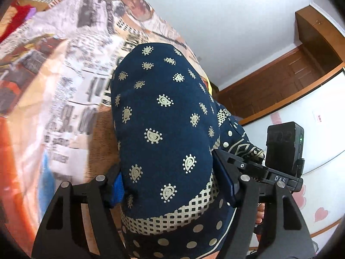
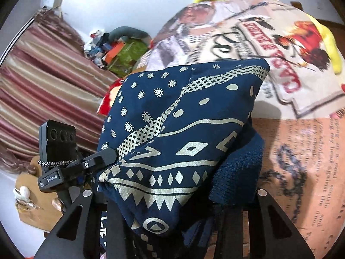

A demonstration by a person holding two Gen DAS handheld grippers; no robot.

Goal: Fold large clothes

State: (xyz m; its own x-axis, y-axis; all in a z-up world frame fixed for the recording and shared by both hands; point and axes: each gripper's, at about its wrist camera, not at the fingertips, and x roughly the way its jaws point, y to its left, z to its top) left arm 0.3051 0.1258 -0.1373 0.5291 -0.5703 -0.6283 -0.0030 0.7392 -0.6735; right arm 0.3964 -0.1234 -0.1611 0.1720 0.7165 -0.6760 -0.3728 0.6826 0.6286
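A navy garment [image 1: 163, 133] with cream paisley dots and a checkered band is bunched between the fingers of my left gripper [image 1: 170, 190], which is shut on it and holds it over the printed bedspread [image 1: 64, 75]. In the right wrist view the same navy garment [image 2: 183, 133], with cream geometric bands, drapes over my right gripper [image 2: 172, 211], which is shut on it. The other gripper [image 2: 94, 161] clamps the cloth's edge at left. The fingertips are hidden under the fabric.
The bed carries a newspaper-print cover [image 2: 291, 151]. A pile of clothes [image 2: 116, 51] lies at the far side by striped curtains [image 2: 43, 82]. A wooden door [image 1: 280, 79] and a white fridge [image 1: 319, 129] stand to the right.
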